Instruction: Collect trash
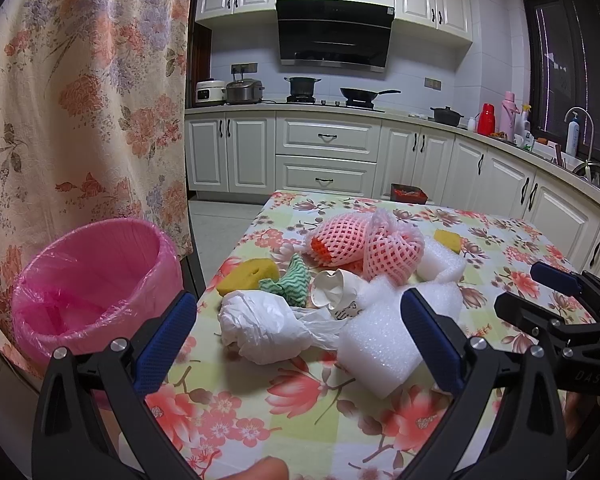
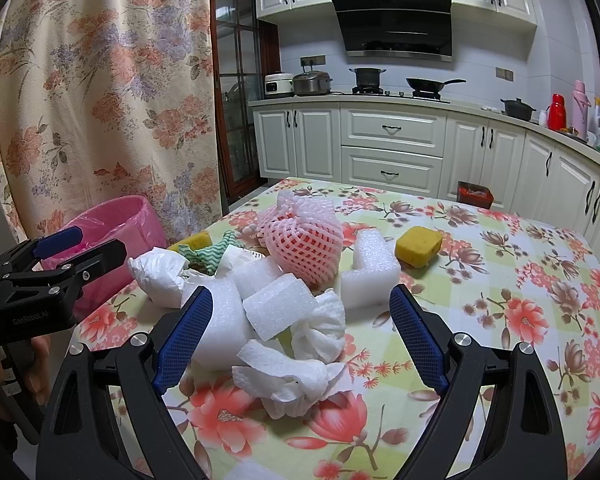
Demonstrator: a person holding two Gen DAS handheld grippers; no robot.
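Left gripper (image 1: 298, 336): jaws spread wide, nothing between the blue pads (image 1: 168, 338), level, pointing forward. A fingertip (image 1: 262, 468) pokes in at the bottom edge of the left wrist view. Right gripper (image 2: 300, 342): jaws equally wide, blue pads (image 2: 418, 336) bare, same forward pose. Each gripper shows in the other's view, side by side and apart. A hand (image 2: 40, 364) wraps the left gripper's handle.

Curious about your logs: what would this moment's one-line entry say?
left gripper: open, empty | right gripper: open, empty | trash: piled on table | bin: pink liner, nothing visible inside
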